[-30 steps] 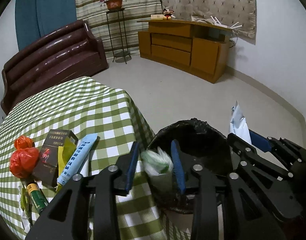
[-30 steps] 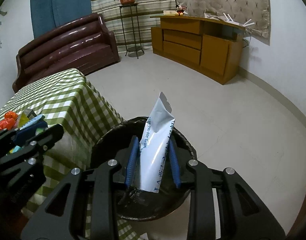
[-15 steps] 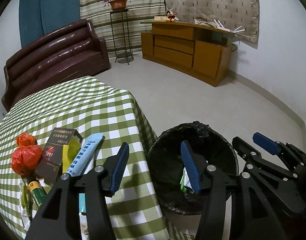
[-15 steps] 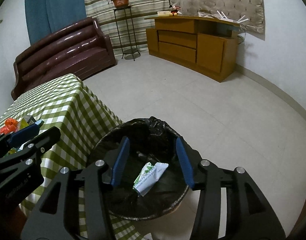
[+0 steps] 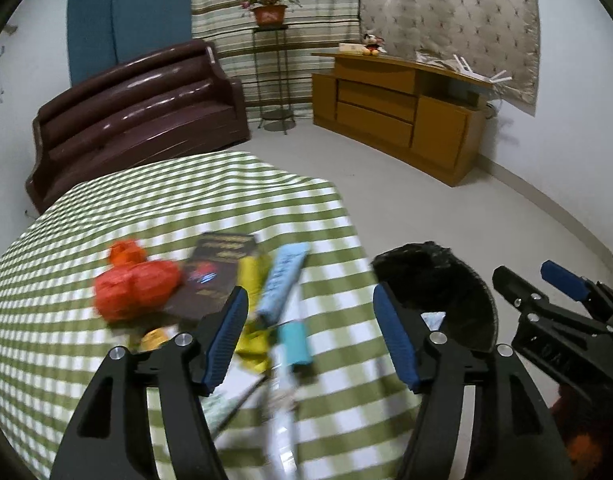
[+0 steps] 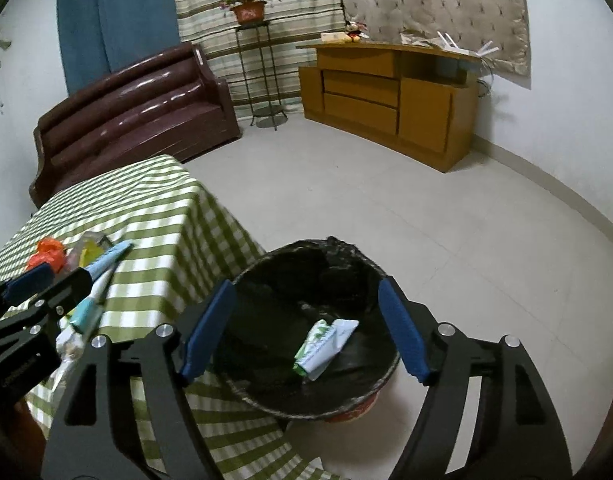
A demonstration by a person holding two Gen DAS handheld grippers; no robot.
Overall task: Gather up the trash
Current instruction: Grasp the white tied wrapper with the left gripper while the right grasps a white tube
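A second ago the right gripper [image 6: 306,330] pinched a white tube above the trash bin [image 6: 370,390], and the left gripper [image 5: 311,334] held a green and white wrapper there too. Now both have let go and their jaws are spread wide with nothing between them. The white tube [image 6: 338,340] and the green and white wrapper [image 6: 312,346] lie together at the bottom of the bin's black bag. The left gripper has swung away from the bin to over the checked table [image 5: 106,208]. It now hangs above the pale blue tube [image 5: 284,280], the dark box [image 5: 214,276] and the orange bag [image 5: 136,290].
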